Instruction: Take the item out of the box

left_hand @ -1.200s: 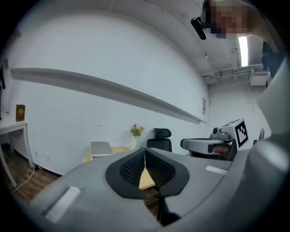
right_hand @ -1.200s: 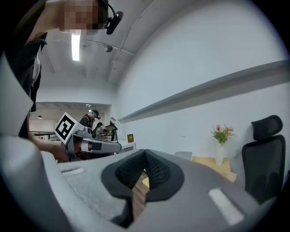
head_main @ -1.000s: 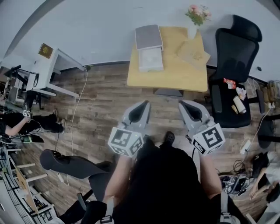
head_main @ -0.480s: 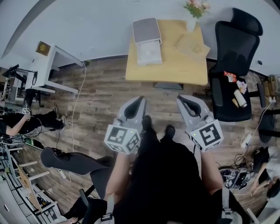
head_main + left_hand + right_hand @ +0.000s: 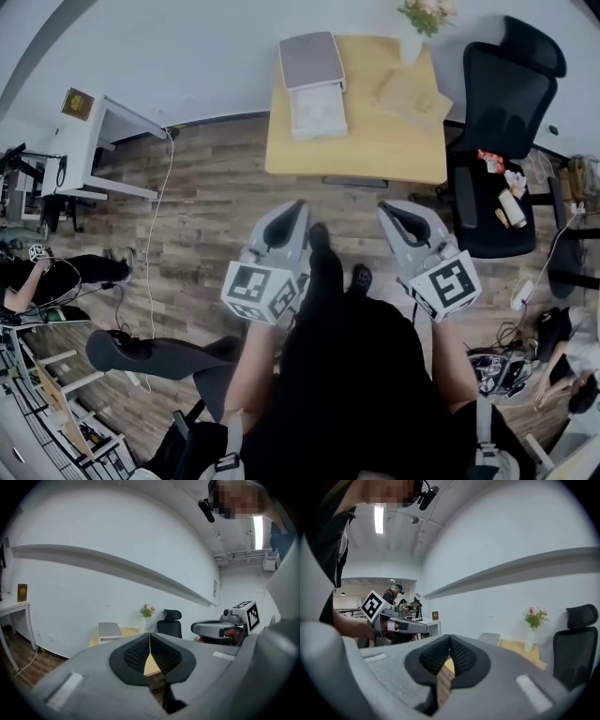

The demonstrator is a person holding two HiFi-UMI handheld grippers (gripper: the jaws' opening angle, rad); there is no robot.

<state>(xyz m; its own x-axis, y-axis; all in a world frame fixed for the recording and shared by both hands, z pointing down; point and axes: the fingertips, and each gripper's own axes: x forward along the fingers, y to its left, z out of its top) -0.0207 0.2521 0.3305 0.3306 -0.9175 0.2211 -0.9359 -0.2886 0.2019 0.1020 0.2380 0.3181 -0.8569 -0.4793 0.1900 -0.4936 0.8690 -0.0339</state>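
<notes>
The table [image 5: 375,150] is nearer than a second ago; left gripper [image 5: 299,204] and right gripper [image 5: 383,207] are closed, empty; the box [image 5: 317,108] is not yet within reach.

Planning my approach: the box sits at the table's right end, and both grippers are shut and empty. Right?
No: the head view shows the box at the table's left end, not the right. The left gripper and right gripper are indeed shut and empty.
</notes>
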